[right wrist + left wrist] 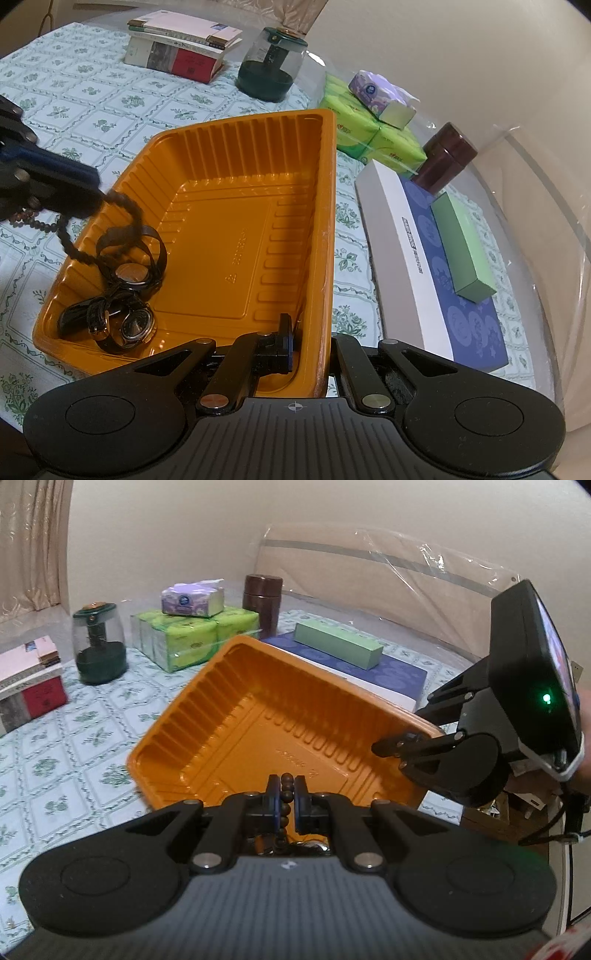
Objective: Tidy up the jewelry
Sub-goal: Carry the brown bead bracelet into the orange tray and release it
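An orange plastic tray (236, 716) sits tilted on the patterned tablecloth; it also shows in the right wrist view (229, 206). My left gripper (287, 794) is shut on a dark beaded bracelet (286, 786) above the tray's near edge. In the right wrist view the left gripper (96, 192) holds the bracelet (74, 247) over the tray's left corner. Two watches (129, 275) (133, 325) lie in that corner. My right gripper (310, 347) is shut on the tray's wall, one finger inside and one outside; it shows in the left wrist view (384, 747).
A stack of books (181, 48), a green glass-domed jar (269, 66), green tissue packs (373, 140) with a purple pack (380, 96) on top, a brown canister (447, 155) and a green box (465, 243) on a blue-white box (413, 266) stand behind the tray.
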